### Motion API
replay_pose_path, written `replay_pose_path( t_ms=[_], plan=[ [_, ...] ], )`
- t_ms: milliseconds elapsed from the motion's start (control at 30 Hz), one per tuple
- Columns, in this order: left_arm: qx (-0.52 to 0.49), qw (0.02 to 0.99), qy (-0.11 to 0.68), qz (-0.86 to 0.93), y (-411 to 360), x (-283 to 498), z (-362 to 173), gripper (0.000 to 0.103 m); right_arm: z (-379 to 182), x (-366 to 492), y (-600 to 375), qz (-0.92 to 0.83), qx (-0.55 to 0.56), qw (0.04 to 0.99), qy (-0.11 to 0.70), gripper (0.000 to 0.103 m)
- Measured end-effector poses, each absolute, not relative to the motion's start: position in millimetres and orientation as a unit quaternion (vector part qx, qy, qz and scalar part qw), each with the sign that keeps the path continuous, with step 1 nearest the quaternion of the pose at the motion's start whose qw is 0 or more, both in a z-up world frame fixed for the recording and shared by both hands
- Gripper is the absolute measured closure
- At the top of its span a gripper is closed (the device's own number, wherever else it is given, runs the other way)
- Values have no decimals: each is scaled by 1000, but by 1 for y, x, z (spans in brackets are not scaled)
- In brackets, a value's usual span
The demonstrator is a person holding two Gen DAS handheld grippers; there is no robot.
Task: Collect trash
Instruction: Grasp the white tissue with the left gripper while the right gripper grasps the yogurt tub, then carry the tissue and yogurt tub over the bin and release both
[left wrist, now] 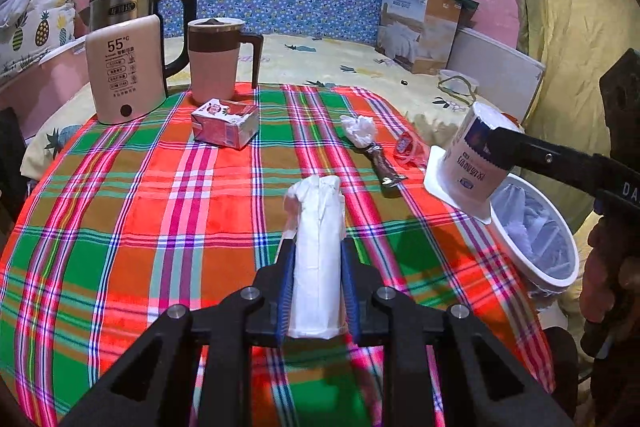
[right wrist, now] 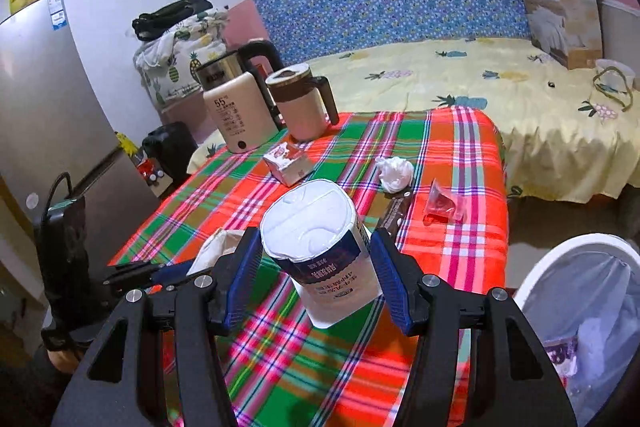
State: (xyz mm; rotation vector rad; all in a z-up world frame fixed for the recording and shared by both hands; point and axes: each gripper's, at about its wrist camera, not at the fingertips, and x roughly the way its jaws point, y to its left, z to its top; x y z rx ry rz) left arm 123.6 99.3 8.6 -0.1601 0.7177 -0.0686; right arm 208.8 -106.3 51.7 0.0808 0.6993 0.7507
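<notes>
The left gripper [left wrist: 318,263] pinches a white paper bag [left wrist: 316,247] above the plaid table [left wrist: 120,227]. The right gripper [right wrist: 314,267] clamps an upturned yogurt cup [right wrist: 320,247] over the table's right edge, near the open white bin [right wrist: 580,247] below; wrappers [right wrist: 442,203] lie close to that edge.

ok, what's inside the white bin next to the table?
The white round plastic bin holds a clear liner bag with something purple-printed low against its near wall. The bottom is hidden by crumpled liner and the picture's edge.

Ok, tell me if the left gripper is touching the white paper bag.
Touching. The left wrist view shows the left gripper with both blue pads pressed against the white paper bag.
</notes>
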Motion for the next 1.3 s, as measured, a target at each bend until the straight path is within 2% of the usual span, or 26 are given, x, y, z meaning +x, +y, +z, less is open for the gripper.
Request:
replay_pose_path(
  t_ms=[600,1300],
  plan=[
    [-64,933,345,-82,43,115,20,80,41,190,-178,309,100,879,348,45],
    [-12,910,362,-201,-87,146,22,80,13,175,-280,187,127,903,365,45]
  ],
)
